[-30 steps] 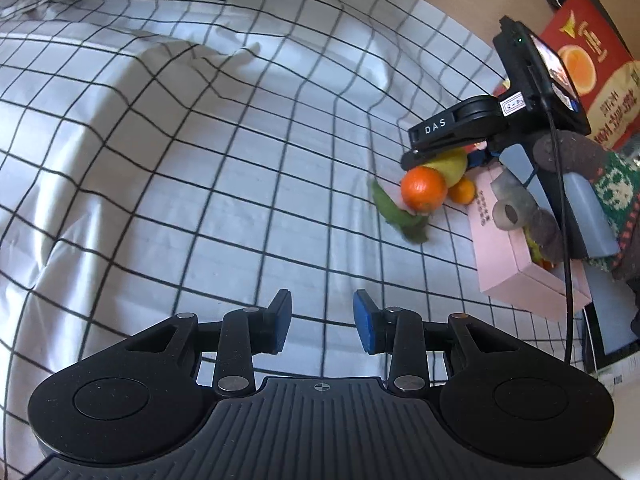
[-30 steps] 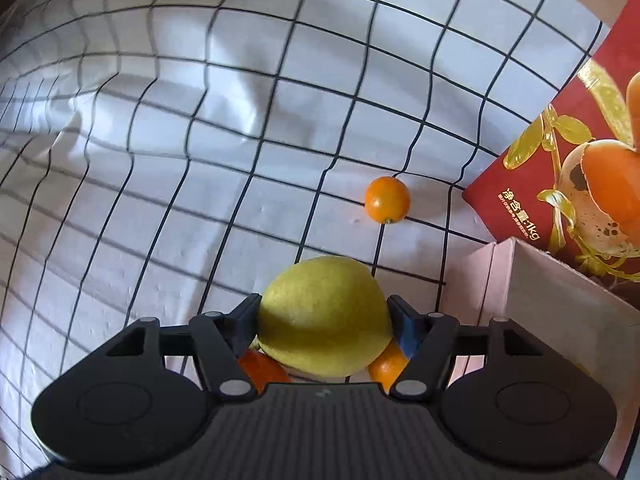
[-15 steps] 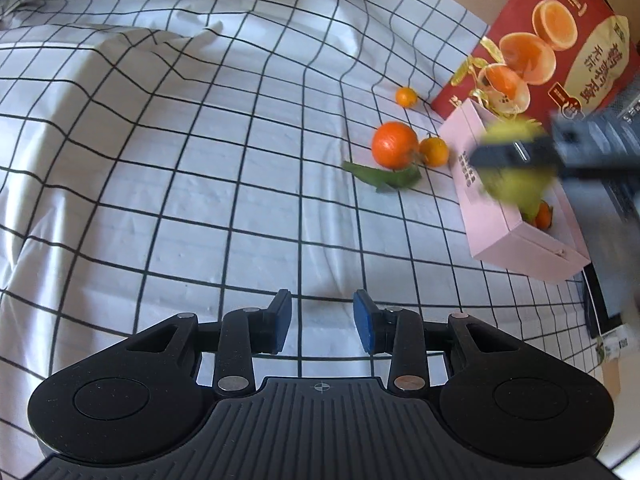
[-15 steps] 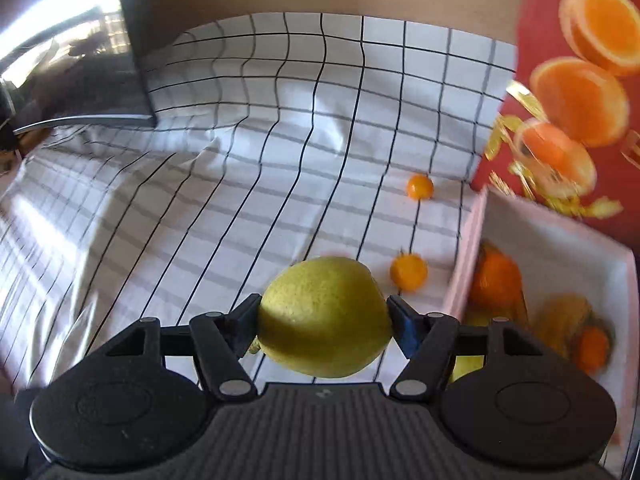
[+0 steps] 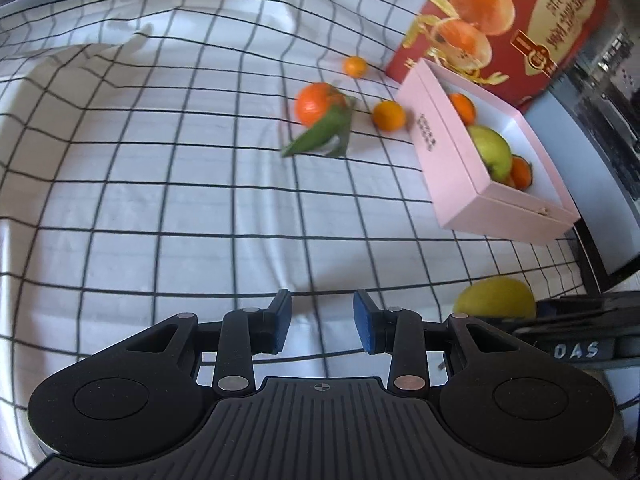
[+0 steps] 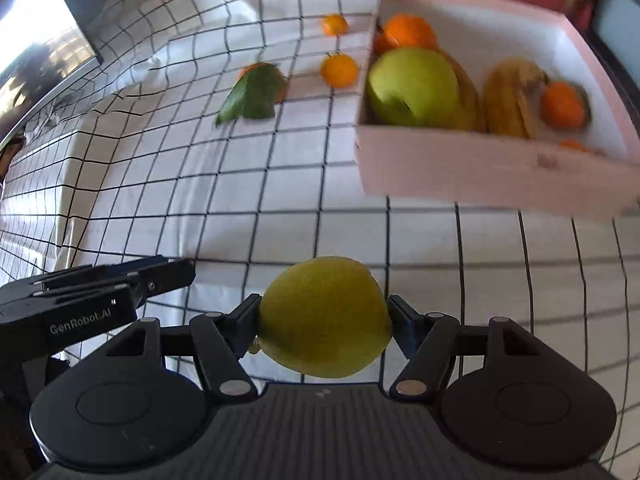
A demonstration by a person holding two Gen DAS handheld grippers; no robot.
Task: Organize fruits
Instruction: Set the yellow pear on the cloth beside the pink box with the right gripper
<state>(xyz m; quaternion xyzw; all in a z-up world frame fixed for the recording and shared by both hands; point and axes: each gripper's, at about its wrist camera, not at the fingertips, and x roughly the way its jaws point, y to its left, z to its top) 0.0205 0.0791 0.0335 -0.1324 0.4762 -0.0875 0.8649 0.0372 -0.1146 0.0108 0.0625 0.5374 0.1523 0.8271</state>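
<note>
My right gripper is shut on a yellow fruit and holds it above the checked cloth, in front of the pink box. The box holds a green apple, an orange, a small orange and a yellowish fruit. On the cloth left of the box lie an orange with a green leaf and two small mandarins. My left gripper hangs over bare cloth, its pads a little apart with nothing between them. The held yellow fruit shows just to its right.
A red orange carton stands behind the pink box. A dark appliance borders the cloth on the right, and a dark screen stands at the far left. The wrinkled checked cloth covers the whole surface.
The right gripper has carried the yellow fruit away from the loose oranges, past the box, to a spot beside the left gripper. The left gripper has drifted sideways and rolled slightly.
</note>
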